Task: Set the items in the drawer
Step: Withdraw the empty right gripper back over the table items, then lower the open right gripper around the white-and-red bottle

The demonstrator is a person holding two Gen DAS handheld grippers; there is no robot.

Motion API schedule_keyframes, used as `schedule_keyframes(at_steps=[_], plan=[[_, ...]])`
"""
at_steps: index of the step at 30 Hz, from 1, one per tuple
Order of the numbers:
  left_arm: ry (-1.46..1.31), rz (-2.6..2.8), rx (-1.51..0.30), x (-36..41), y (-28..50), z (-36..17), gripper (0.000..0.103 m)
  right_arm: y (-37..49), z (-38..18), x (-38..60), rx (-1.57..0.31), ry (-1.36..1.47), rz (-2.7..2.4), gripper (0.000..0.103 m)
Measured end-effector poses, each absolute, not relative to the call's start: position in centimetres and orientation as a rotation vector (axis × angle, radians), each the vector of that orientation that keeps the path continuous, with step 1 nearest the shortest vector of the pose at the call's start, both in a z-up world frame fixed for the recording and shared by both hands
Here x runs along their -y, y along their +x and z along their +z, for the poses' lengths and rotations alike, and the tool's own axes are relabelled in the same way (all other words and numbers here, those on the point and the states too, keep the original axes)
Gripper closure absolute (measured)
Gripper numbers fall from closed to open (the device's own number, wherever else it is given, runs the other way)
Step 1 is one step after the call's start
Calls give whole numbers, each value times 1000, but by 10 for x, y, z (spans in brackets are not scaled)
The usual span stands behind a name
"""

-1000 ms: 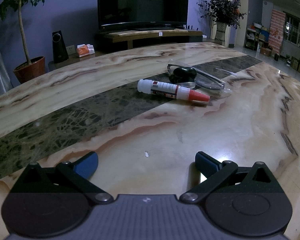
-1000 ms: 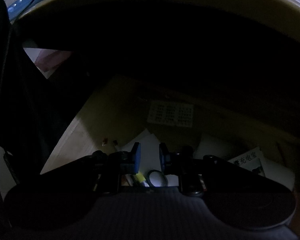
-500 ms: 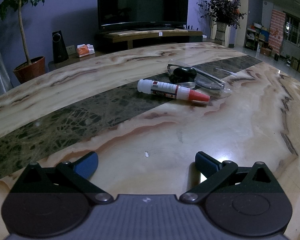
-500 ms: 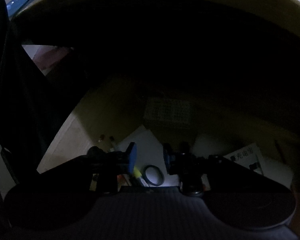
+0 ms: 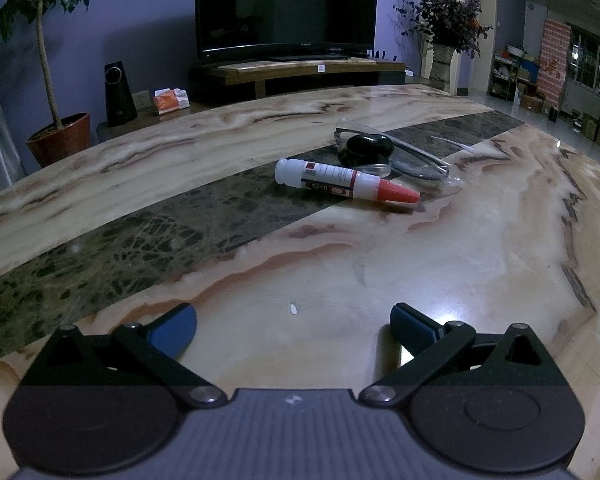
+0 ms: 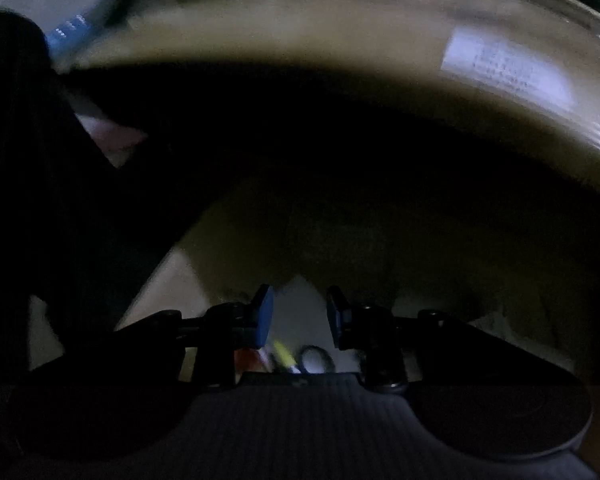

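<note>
In the left wrist view a white glue tube with a red cap (image 5: 346, 182) lies on the marble table (image 5: 480, 248). Just behind it sit a black rounded object (image 5: 366, 148) and clear safety glasses (image 5: 416, 162). My left gripper (image 5: 294, 320) hovers open and empty, well short of them. The right wrist view looks down into a dark open drawer (image 6: 172, 292) under the table edge. My right gripper (image 6: 300, 312) stands partly open with nothing between its pads. Below it in the drawer lie a yellow pen (image 6: 284, 356) and a black ring (image 6: 318, 360) on white paper.
A TV, a stand, a black speaker (image 5: 119, 94) and potted plants stand beyond the table's far side. In the blurred right wrist view a white label (image 6: 508, 68) lies on the tabletop above the drawer, and a dark shape fills the left side.
My right gripper has risen away from the drawer's contents and its jaws have widened a little; the table edge now fills more of its view. The left gripper has not moved.
</note>
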State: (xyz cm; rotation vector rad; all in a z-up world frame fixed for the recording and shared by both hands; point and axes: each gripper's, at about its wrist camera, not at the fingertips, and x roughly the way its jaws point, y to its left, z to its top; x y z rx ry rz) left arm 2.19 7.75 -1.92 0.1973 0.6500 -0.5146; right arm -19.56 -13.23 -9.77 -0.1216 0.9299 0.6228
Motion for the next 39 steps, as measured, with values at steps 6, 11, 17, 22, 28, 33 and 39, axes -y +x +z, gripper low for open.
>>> schedule_keyframes(at_steps=[6,11,17,22,28,33,39], plan=[[197,-515,-650,-77,22,-19,0,-196,-36,183,-833,112,718,69],[197,-515,-650,-78,22,-19,0,-188,22,236,-654,294,671,61],[197,-515,-650,-78,22,-19,0,-158,54,250,-523,248,416,55],[197,-515,-650,-78,22,-19,0,-122,58,223,-475,160,365,55],[197,-515,-650,-77,22,-19,0,-73,61,171,-433,46,435,51],[197,-515,-650,-77,22,-19,0,-31,61,141,-453,16,447,50],[197,-515,-650,-78,22,-19,0,14,51,118,-512,-11,434,50]])
